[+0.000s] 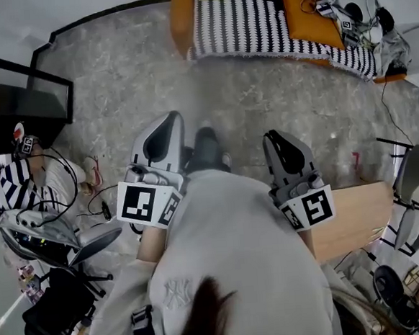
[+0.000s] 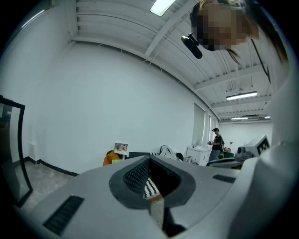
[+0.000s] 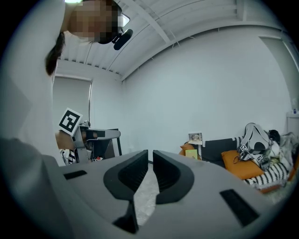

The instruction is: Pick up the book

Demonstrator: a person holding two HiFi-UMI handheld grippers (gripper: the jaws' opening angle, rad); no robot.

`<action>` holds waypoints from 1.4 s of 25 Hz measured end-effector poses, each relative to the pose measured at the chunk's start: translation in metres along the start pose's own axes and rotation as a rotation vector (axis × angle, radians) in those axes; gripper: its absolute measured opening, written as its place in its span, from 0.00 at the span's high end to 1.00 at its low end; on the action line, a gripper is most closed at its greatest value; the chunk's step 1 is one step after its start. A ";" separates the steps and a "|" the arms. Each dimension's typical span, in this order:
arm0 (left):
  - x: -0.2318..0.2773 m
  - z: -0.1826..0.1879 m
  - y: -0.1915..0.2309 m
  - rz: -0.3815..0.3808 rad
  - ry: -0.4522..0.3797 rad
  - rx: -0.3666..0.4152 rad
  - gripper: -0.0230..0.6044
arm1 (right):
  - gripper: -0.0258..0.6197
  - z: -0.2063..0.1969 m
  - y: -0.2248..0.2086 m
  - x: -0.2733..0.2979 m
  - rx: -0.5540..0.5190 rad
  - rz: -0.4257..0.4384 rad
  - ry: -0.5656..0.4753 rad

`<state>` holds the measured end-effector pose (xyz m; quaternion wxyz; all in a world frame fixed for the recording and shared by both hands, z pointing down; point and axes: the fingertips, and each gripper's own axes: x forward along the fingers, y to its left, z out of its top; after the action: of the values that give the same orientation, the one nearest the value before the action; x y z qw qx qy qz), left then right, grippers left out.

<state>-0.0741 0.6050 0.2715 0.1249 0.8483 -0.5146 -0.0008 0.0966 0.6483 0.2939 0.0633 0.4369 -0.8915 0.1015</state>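
Nothing's been grabbed yet, both claws are clenched on thin air. The right gripper (image 3: 149,156) is seen with its jaws pinched nearly flat together, only speckled floor (image 1: 138,82) showing through the slit. The left gripper (image 2: 149,159) is closed at the tips too, with a scrap of striped blanket (image 2: 150,188) glimpsed through the hollow behind them.

The book (image 3: 191,154), taken to be that small yellow-green thing, is propped at the left end of the sofa (image 1: 181,21), just below a little photo (image 3: 195,137). Both grippers are held well short of the sofa, with open floor between.

So this is judged to be the approach step, pretty early on. Next, the gap to the sofa needs to be closed, a set of jaws spread, and the book's edge lined up between them.

View differences: both grippers and the stretch of floor up to the sofa are only shown together in the head view. The book and an orange cushion (image 3: 240,161) are shown clearest in the right gripper view. A person (image 2: 217,142) standing far off past the sofa is caught only in the left gripper view.
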 end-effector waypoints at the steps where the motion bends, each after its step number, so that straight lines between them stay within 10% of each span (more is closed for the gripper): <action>1: 0.009 -0.001 0.004 -0.008 0.008 -0.003 0.95 | 0.89 -0.001 -0.005 0.007 0.003 -0.005 0.006; 23: 0.152 0.027 0.124 -0.114 0.029 -0.103 0.95 | 0.89 0.050 -0.075 0.155 0.000 -0.142 0.054; 35: 0.202 0.026 0.158 0.048 0.055 -0.126 0.95 | 0.89 0.055 -0.142 0.226 0.030 -0.018 0.049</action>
<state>-0.1206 0.3533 0.3060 0.1920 0.8259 -0.5300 -0.0067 0.0697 0.3777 0.3042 0.0793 0.4430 -0.8842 0.1249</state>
